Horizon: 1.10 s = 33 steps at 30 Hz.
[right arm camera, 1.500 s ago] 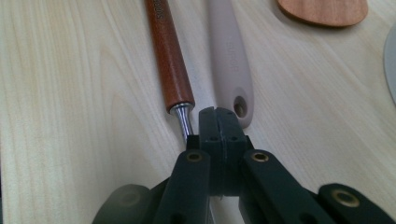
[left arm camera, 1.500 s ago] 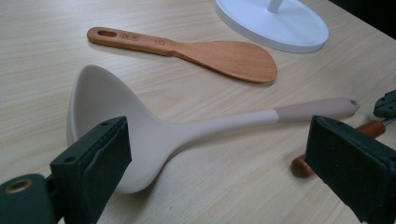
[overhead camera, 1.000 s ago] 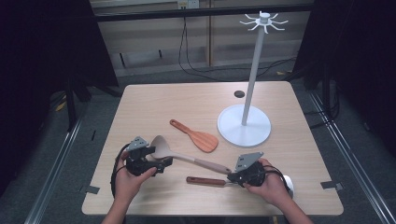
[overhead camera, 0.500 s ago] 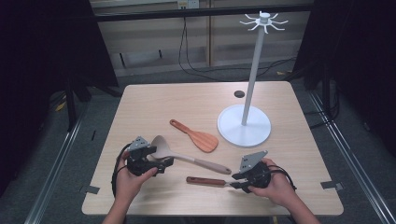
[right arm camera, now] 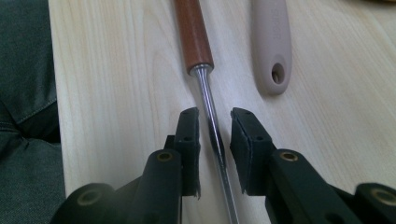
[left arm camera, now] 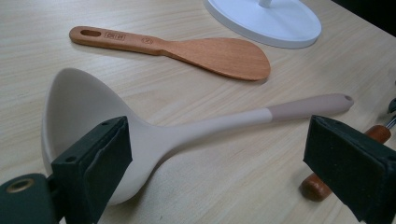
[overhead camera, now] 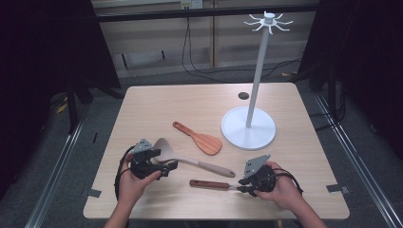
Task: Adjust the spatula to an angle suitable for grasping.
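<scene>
Right gripper (right arm camera: pixel 214 140) straddling metal shank (right arm camera: pixel 211 122), apparently unclamped; left gripper (left arm camera: pixel 224 172) wide open; slip risk on closure.

Even overhead light on the pale table (overhead camera: pixel 285 104), surroundings dark; soft short shadows under utensils; near jaws blurred in both gripper views; white stand base (left arm camera: pixel 280 23) slightly glaring
</scene>
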Tool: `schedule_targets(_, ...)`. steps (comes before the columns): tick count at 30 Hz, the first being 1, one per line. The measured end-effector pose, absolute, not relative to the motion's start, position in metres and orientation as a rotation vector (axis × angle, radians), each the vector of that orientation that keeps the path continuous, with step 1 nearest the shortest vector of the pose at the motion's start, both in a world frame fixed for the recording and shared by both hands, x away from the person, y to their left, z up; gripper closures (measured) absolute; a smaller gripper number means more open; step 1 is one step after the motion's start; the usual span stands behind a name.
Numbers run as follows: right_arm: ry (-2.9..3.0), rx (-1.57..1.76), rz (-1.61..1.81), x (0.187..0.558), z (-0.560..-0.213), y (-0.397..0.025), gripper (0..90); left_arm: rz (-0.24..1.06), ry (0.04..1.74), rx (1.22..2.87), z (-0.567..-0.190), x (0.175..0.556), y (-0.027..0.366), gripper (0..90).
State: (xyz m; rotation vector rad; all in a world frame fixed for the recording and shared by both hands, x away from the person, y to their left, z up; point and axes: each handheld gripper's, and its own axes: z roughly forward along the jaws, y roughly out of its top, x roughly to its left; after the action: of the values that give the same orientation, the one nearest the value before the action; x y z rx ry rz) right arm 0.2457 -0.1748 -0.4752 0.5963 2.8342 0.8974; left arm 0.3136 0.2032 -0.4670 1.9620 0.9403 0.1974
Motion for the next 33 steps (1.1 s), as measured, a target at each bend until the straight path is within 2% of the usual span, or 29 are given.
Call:
schedule_targets(6, 2.851, 0.598, 0.826, 0.246, -0.476, -0.175, 76.8, 0.194, 0.935, 1.968, -0.467, 0.313, 0.202, 7.7)
schedule_targets(15, 2.88, 0.64, 0.769, 0.246, -0.479, -0.173, 77.4, 0.192, 0.937, 1.972, -0.468, 0.313, 0.201, 7.7)
schedule_targets(19, 2.895, 0.609, 0.731, 0.246, -0.477, -0.169, 81.4, 0.2, 0.933, 1.976, -0.467, 0.312, 0.2, 7.7)
schedule_targets(20, 2.913, 0.556, 0.718, 0.246, -0.476, -0.168, 85.3, 0.202, 0.929, 1.978, -0.467, 0.312, 0.199, 8.0)
schedule_targets(27, 2.888, 0.535, 0.733, 0.246, -0.476, -0.171, 85.7, 0.211, 0.931, 1.977, -0.467, 0.313, 0.2, 8.1)
schedule_targets(33, 2.822, 0.576, 0.887, 0.247, -0.464, -0.18, 85.8, 0.204, 0.946, 1.969, -0.467, 0.313, 0.201, 8.1)
